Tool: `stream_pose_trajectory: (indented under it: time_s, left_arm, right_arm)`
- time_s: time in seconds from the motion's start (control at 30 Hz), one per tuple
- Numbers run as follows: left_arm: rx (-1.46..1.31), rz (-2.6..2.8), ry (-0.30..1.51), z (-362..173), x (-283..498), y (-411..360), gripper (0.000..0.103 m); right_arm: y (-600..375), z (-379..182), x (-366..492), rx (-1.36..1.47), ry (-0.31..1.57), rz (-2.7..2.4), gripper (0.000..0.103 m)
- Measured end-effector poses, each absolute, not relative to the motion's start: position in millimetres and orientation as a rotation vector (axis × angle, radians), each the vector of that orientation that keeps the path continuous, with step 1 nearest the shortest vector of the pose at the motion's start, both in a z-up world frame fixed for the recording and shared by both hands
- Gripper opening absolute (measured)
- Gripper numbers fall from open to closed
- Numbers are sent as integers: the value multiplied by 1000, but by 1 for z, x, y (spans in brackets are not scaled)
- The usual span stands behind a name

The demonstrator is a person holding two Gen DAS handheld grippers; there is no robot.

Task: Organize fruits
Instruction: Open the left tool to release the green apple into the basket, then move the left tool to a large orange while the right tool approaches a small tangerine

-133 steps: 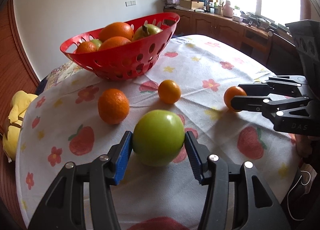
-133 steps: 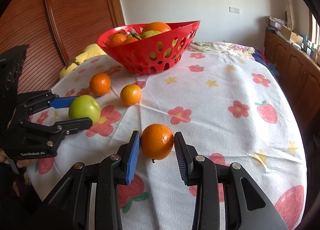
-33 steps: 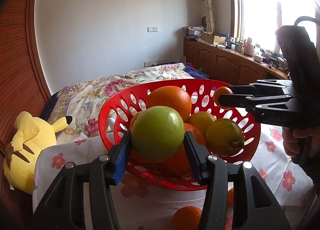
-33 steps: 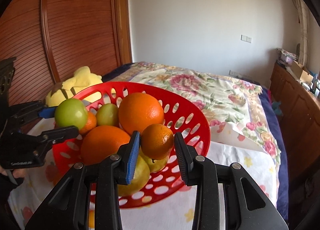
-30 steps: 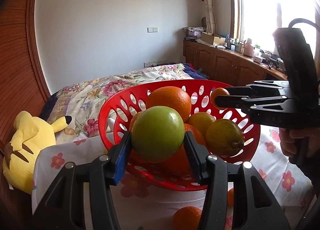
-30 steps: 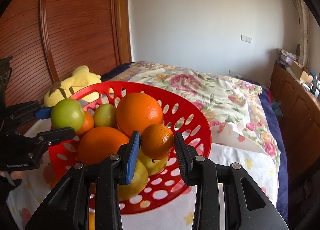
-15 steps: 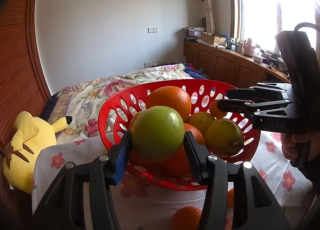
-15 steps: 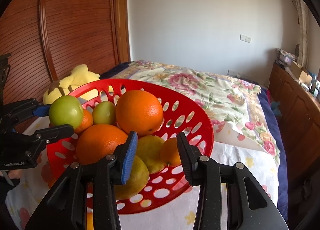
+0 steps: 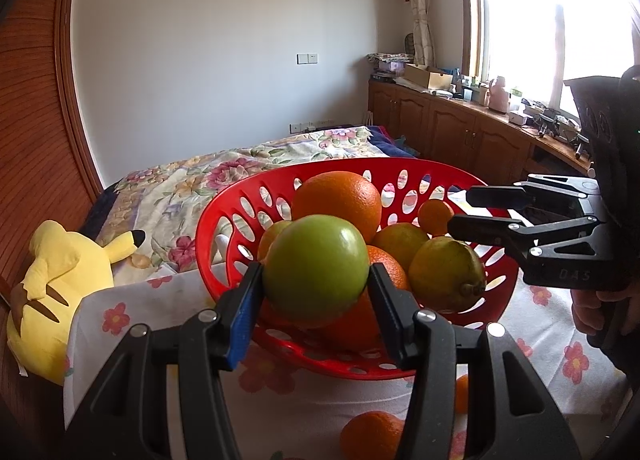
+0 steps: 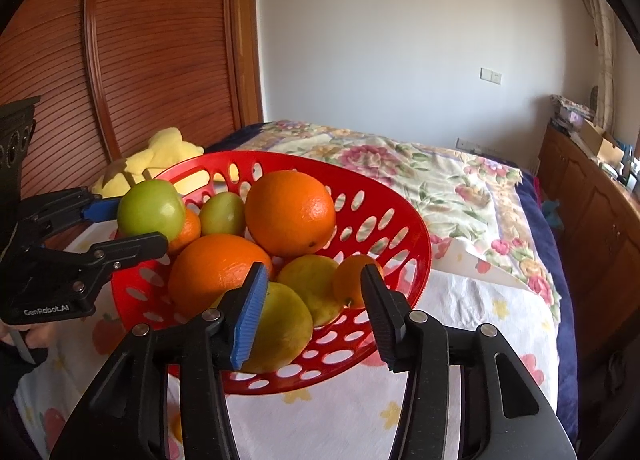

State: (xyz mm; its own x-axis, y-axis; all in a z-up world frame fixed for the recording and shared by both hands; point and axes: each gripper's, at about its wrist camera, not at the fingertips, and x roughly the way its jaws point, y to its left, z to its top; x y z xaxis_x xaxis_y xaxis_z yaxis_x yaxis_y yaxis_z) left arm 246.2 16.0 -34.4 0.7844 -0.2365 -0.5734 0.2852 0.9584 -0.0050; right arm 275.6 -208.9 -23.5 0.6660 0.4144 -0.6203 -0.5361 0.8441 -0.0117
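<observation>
Green round apple [image 9: 316,270] is clamped in left gripper [image 9: 316,292] above red perforated plastic basket [image 10: 404,227] | right gripper [image 10: 310,310] jaws have just been opening, nothing gripped, small orange [image 10: 350,280] lies in basket | risk: piled fruit could be dislodged when apple is dropped.

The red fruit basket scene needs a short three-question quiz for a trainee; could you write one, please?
1. True or false: the left gripper is clamped on the green apple.
2. Where does the small orange lie? A) on the tablecloth B) in the red basket C) between closed jaws
3. Fill in: the right gripper is ____ and holds nothing.

Key
1. True; both pads press the apple's sides above the basket.
2. B; it rests among the fruit near the basket's wall.
3. Open; its jaws have just been opening and no pad presses any fruit.
</observation>
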Motion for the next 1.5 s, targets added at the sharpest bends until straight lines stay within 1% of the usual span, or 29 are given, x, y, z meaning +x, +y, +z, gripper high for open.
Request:
stream_pose_trajectory:
  time_s: [0.13, 0.17, 0.53, 0.7, 0.73, 0.87, 1.2, 1.37, 1.5]
  left_arm:
    - [93, -296, 612, -33, 242, 12, 53]
    - [100, -298, 611, -33, 240, 10, 55]
    - [98, -283, 577, -17, 213, 6, 55]
    - [87, -266, 560, -12, 194, 10, 60]
    - [83, -261, 558, -13, 190, 11, 62]
    - [71, -248, 563, -20, 176, 14, 66]
    - [61, -247, 613, -51, 158, 17, 66]
    - [76, -256, 673, -71, 163, 12, 66]
    - [100, -266, 701, -79, 166, 7, 64]
  right_arm:
    - [-210, -22, 271, -192, 644, 534, 51]
    - [-211, -21, 270, -187, 643, 529, 51]
    - [-222, -4, 240, -165, 623, 507, 54]
    - [-225, 2, 221, -143, 612, 508, 55]
    - [-226, 3, 217, -137, 611, 508, 55]
    - [-227, 2, 200, -122, 609, 516, 57]
    - [-221, -23, 171, -104, 660, 539, 57]
    - [-213, -37, 166, -113, 695, 560, 54]
    - [-204, -49, 165, -150, 724, 566, 49]
